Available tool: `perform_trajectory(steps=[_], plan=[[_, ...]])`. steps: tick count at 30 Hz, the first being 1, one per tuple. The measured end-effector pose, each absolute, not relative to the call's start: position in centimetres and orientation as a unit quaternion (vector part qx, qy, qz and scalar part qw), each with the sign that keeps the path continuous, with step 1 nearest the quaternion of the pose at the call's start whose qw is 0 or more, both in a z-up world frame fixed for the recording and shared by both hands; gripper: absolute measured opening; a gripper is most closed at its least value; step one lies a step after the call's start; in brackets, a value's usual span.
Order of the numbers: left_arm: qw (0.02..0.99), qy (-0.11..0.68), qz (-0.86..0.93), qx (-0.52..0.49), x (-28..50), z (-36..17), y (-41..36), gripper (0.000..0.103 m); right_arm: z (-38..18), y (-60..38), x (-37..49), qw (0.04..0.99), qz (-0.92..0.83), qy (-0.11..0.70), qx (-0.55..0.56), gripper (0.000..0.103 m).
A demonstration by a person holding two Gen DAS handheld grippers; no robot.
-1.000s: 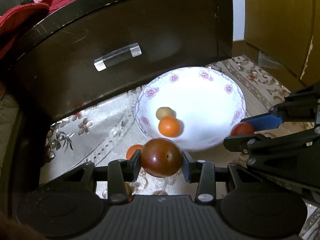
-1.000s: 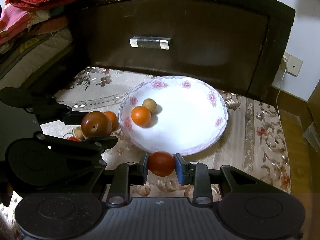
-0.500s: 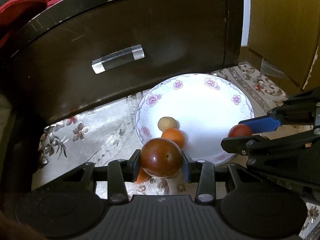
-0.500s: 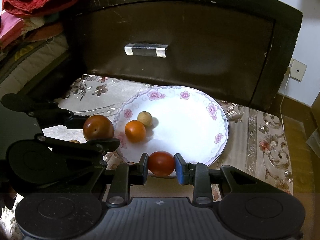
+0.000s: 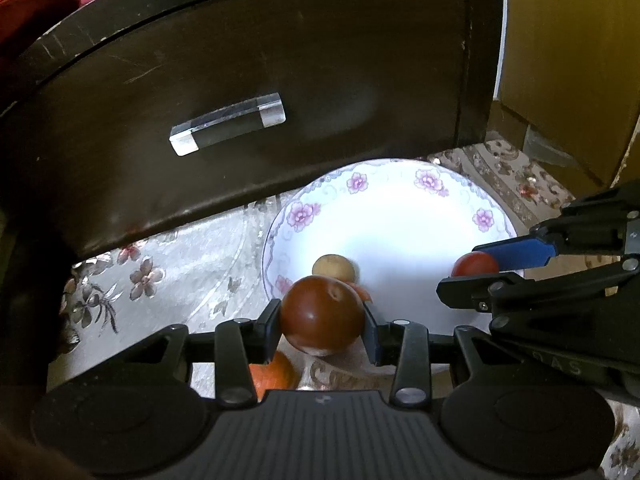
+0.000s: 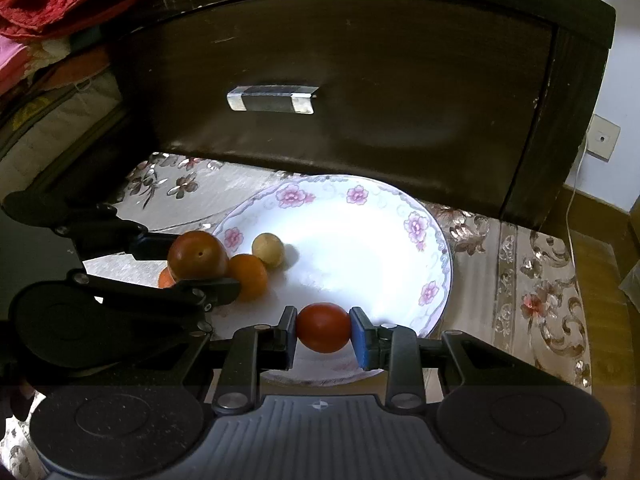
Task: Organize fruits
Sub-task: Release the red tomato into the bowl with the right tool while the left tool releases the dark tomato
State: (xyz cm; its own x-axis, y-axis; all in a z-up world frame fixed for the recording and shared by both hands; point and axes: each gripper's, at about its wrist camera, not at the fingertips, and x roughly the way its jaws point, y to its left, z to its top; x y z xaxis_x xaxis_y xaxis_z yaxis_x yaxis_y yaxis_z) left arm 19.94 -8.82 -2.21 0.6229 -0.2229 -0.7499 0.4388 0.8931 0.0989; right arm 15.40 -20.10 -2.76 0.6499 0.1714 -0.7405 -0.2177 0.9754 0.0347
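My left hand-held gripper (image 5: 322,322) is clenched on a dark brown-red fruit (image 5: 321,315) above the near left rim of the flowered plate (image 6: 400,220), and my right hand-held gripper (image 6: 323,330) grips a small red tomato (image 6: 323,327) over the plate's near edge. An orange fruit (image 6: 248,282) and a small tan fruit (image 6: 268,255) already lie in the plate. If I let go this high, I judge both round fruits could bounce, knock those two, or roll over the shallow rim onto the patterned cloth (image 6: 540,280).

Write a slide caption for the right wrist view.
Right gripper holds a red tomato over the floral plate; left gripper carries a darker one.
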Motion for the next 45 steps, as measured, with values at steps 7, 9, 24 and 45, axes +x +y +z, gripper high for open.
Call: perform_trajectory(steps=[7,9,24,45], plan=[[0.892,0.391,-0.187,0.128,20.5,-2.1,-9.0,0.046,-2.8,-20.8,16.0,0.91,0.103,0.403,-0.009,0.029],[0.893,0.391,-0.186,0.126,20.6,-2.0,-9.0,0.046,-2.9,-20.8,16.0,0.91,0.102,0.402,-0.008,0.029],[0.898,0.381,-0.185,0.119,20.8,-2.2,-8.9,0.047,-2.8,-21.1,16.2,0.913,0.091,0.397,0.001,0.029],[0.907,0.366,-0.184,0.1,20.6,-1.2,-8.3,0.053,-2.1,-21.7,16.0,0.92,0.074,0.386,0.014,0.039]])
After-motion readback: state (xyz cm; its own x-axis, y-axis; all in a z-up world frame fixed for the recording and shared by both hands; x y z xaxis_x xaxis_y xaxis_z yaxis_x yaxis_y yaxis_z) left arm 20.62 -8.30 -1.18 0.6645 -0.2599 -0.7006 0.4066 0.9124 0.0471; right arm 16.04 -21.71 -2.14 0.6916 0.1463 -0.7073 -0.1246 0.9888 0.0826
